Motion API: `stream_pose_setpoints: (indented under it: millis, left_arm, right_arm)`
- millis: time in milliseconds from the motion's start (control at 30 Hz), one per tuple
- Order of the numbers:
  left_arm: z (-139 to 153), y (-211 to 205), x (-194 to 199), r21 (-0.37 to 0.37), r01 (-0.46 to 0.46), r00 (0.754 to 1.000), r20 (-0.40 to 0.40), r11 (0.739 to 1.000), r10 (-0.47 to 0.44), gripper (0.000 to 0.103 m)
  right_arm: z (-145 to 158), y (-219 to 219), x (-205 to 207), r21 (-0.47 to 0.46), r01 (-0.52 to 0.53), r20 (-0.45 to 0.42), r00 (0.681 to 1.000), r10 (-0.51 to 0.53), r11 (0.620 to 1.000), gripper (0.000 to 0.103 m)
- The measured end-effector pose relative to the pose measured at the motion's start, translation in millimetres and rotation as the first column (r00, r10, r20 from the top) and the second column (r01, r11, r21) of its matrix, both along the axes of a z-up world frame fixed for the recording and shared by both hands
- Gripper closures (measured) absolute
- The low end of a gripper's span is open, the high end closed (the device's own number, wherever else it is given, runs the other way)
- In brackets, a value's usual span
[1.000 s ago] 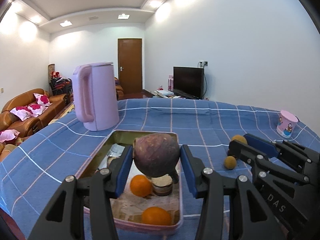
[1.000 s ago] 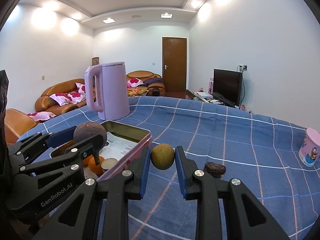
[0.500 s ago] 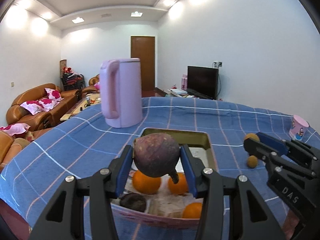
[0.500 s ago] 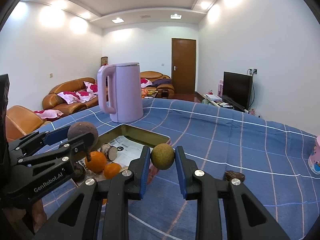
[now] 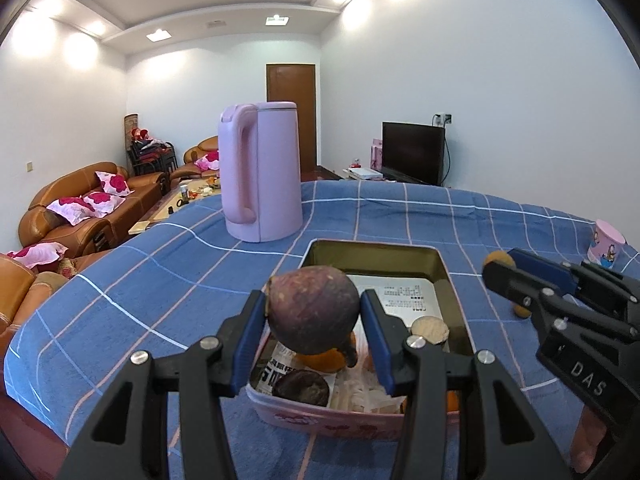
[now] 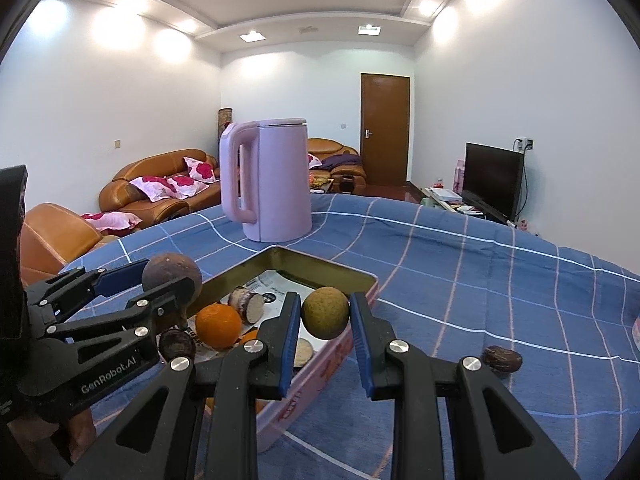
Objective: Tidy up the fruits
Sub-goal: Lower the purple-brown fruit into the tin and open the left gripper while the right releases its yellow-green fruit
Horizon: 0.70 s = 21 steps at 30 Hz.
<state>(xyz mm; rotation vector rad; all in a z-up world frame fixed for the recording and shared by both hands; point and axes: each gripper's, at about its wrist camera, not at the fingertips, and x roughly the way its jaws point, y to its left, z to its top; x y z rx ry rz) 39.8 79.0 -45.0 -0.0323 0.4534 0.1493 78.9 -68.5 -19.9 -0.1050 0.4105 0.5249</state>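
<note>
Blue checked tablecloth [image 5: 400, 216], lilac kettle [image 5: 262, 172], pink tin [image 5: 320, 420]

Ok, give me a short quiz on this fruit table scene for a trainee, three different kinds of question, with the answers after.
1. True or false: the left gripper holds a dark purple fruit above the pink tin.
2. Which does the right gripper hold? A) an orange B) a small yellow-green fruit C) the cartoon cup
3. Fill in: the tall thing beyond the tin is a lilac ____.

Key: 1 true; 2 B; 3 kettle.
</note>
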Motion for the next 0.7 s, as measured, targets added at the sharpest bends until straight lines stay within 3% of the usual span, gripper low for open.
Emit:
stream_pose_setpoints:
  millis: [700]
  left_arm:
    - [-12.4, 2.6, 7.1, -0.013, 0.034, 0.997, -0.063, 0.999, -0.035, 0.053]
  right_arm:
    - [-16.0, 21.9, 1.7, -0.023, -0.049, -0.071, 0.996, 0.047, 0.999, 0.076]
